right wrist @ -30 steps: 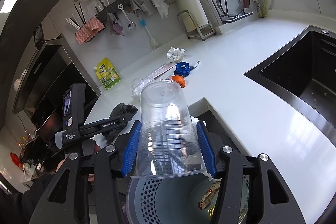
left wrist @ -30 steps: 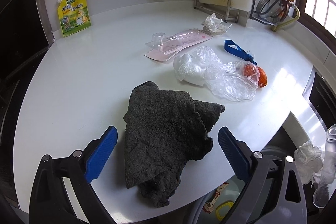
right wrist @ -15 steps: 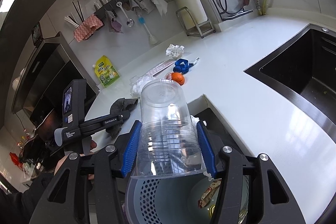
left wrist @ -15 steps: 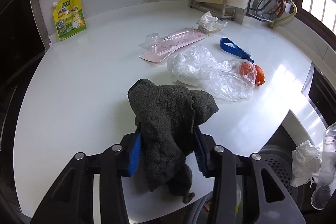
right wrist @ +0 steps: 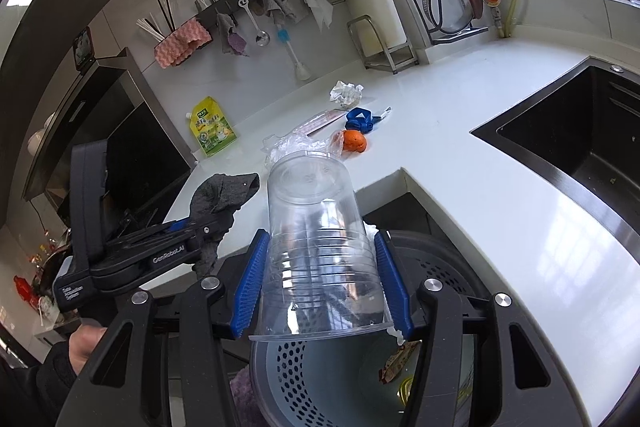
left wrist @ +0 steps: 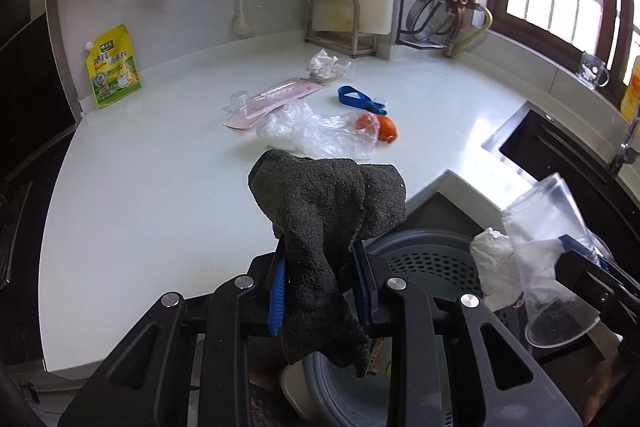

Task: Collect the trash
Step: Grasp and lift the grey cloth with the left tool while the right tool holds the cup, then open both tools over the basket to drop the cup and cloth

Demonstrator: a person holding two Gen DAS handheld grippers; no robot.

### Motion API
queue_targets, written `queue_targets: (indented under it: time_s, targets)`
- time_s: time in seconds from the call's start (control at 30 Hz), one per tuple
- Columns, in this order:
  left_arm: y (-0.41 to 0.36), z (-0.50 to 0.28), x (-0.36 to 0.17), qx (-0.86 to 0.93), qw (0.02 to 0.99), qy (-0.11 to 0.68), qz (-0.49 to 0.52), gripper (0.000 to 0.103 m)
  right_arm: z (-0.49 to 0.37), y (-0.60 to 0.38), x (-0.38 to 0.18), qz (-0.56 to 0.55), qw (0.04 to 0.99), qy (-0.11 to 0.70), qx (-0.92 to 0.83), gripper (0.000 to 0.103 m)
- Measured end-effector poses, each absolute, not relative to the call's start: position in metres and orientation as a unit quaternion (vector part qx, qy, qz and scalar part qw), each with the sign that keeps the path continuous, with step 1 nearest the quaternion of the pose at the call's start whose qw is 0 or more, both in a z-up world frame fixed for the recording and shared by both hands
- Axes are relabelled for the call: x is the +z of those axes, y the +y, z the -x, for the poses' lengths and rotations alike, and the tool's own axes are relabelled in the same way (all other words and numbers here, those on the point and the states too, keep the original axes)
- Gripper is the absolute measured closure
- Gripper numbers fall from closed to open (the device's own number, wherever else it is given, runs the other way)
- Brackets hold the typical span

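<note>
My left gripper [left wrist: 320, 283] is clamped on the dark rag [left wrist: 326, 211], frame centre, above the grey bin [left wrist: 432, 259]. My right gripper [right wrist: 320, 283] pinches the clear cup [right wrist: 316, 227] over it. Beyond, upper centre: plastic bag [left wrist: 316, 135], orange peel [left wrist: 386, 129] on the counter [left wrist: 160, 187].

Dark rag [left wrist: 320, 211] and upturned clear cup [right wrist: 316, 235] hang over perforated bin [right wrist: 320, 379], seemingly.

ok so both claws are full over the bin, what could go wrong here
1. The dark cloth in the left claw hangs over the grey bin; it may get binned though it looks reusable.
2. The right claw grips the clear cup mouth-down, and crumpled tissue is wedged beside it; either could drop outside the rim.
</note>
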State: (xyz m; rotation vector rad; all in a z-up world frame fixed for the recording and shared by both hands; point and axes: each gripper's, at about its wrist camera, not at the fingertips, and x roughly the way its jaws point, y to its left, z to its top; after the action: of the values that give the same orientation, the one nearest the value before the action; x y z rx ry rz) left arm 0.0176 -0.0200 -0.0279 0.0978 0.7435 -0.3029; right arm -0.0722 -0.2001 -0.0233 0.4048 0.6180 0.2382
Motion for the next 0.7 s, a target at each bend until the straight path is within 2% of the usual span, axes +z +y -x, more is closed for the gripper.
queue_targets:
  time_s: [0.43, 0.53, 0.57, 0.63, 0.67, 0.7]
  targets:
    - [-0.046, 0.032, -0.063, -0.190, 0.897, 0.392, -0.075, 0.075, 0.110, -0.197, -0.052, -0.190, 0.919, 0.335, 0.086, 0.049]
    - [-0.046, 0.033, -0.071, -0.189, 0.892, 0.404, -0.072, 0.070, 0.113, -0.199, -0.054, -0.193, 0.917, 0.338, 0.084, 0.047]
    - [-0.045, 0.034, -0.072, -0.188, 0.892, 0.405, -0.069, 0.066, 0.114, -0.200, -0.054, -0.193, 0.917, 0.339, 0.080, 0.045]
    - [-0.041, 0.035, -0.071, -0.181, 0.896, 0.401, -0.066, 0.048, 0.117, -0.203, -0.052, -0.194, 0.921, 0.331, 0.068, 0.039]
    - [-0.039, 0.036, -0.069, -0.175, 0.900, 0.395, -0.064, 0.031, 0.118, -0.205, -0.050, -0.198, 0.922, 0.326, 0.065, 0.036]
    - [-0.035, 0.037, -0.066, -0.170, 0.904, 0.387, -0.060, 0.023, 0.119, -0.208, -0.049, -0.203, 0.923, 0.321, 0.063, 0.034]
